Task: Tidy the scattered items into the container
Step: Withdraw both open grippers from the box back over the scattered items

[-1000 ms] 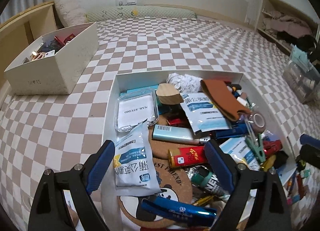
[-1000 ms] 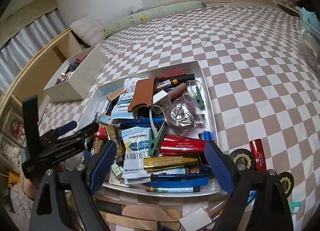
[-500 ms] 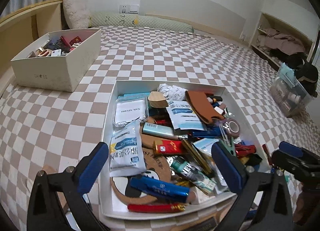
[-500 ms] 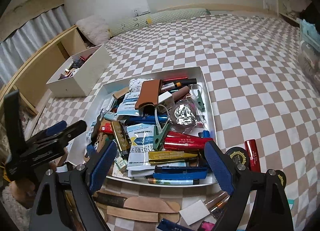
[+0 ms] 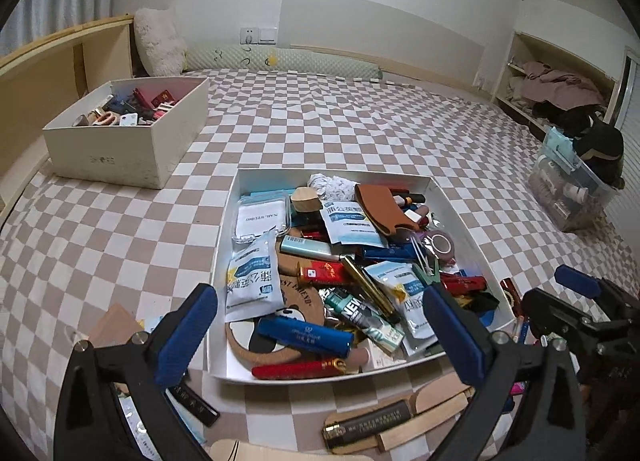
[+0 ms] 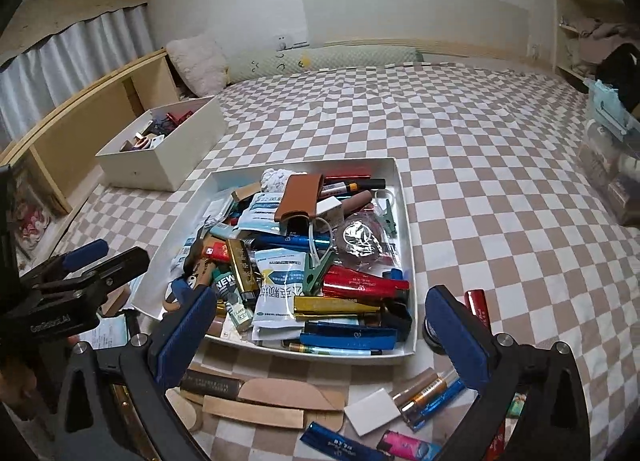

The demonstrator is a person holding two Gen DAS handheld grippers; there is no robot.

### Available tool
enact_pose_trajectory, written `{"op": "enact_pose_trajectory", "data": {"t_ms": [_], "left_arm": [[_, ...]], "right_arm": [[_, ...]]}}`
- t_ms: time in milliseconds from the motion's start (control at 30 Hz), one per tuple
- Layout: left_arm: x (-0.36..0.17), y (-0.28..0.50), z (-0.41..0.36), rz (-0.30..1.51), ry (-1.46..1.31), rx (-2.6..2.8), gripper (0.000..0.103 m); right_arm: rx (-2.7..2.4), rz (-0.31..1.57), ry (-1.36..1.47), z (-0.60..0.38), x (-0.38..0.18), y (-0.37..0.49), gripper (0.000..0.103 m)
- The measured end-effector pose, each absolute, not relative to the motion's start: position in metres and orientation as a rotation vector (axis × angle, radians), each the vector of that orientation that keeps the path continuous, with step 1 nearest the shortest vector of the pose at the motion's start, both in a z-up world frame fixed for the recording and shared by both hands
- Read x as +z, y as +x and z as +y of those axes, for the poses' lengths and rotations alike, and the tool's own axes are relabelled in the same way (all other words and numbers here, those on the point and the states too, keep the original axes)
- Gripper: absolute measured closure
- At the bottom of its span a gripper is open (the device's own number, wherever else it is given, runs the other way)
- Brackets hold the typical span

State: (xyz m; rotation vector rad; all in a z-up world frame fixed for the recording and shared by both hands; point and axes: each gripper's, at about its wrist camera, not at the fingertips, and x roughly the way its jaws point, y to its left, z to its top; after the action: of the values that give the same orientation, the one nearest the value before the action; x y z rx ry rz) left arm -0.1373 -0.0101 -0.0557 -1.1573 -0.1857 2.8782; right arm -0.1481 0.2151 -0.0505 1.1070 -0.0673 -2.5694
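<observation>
Both tools hung over the near edge of a checkered bed (image 5: 360, 129), nothing between their blue pads. Left tool (image 5: 320, 335): jaws wide apart, empty. Right tool (image 6: 322, 335): jaws wide apart, empty.

The white tray (image 5: 452, 205) sat on the bed just ahead of both tools, heaped full. Legible writing in it, left view: clear case (image 5: 262, 219) printed "NAIL STUDIO", at the tray's far left; cork coaster (image 5: 296, 293) with "...EST FRIEND." along its rim, under a white-and-blue sachet (image 5: 252, 281) bearing Chinese characters; green tube (image 5: 360, 317) marked "NEW". A blue metallic tube (image 5: 306, 337) carried script too small to read. A red pen (image 5: 298, 370) lay along the near wall. A brown leather sleeve (image 6: 298, 201) rested on top towards the far side; a green clothes peg (image 6: 318, 273) and a red glossy tube (image 6: 364, 283) lay mid-pile in the right view.

Scattered items lay outside the tray, on the bed nearest the cameras: wooden sticks (image 6: 252, 411), a white card (image 6: 372, 411), a pink packet (image 6: 404, 449), a red lipstick-like tube (image 6: 478, 307) beside the tray's right wall, and a dark bar (image 5: 370, 423) with gold Chinese lettering.

The left tool's body in the right view showed a white brand mark, roughly "GenRobot.AI".

A white open box (image 5: 160, 141) of small things stood well apart to the far left, near a wooden bed frame (image 5: 52, 81). A clear storage bin (image 5: 568, 189) stood on the right. A long pillow (image 5: 280, 61) lay against the wall.
</observation>
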Motion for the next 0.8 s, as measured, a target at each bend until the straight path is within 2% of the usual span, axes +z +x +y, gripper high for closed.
{"op": "enact_pose_trajectory", "data": {"t_ms": [800], "left_arm": [[-0.019,-0.075,-0.006,-0.125,-1.054,2.966,0.000]], "right_arm": [[-2.610,-0.125,1.028,0.248,-0.019,-0.097,0.000]]}}
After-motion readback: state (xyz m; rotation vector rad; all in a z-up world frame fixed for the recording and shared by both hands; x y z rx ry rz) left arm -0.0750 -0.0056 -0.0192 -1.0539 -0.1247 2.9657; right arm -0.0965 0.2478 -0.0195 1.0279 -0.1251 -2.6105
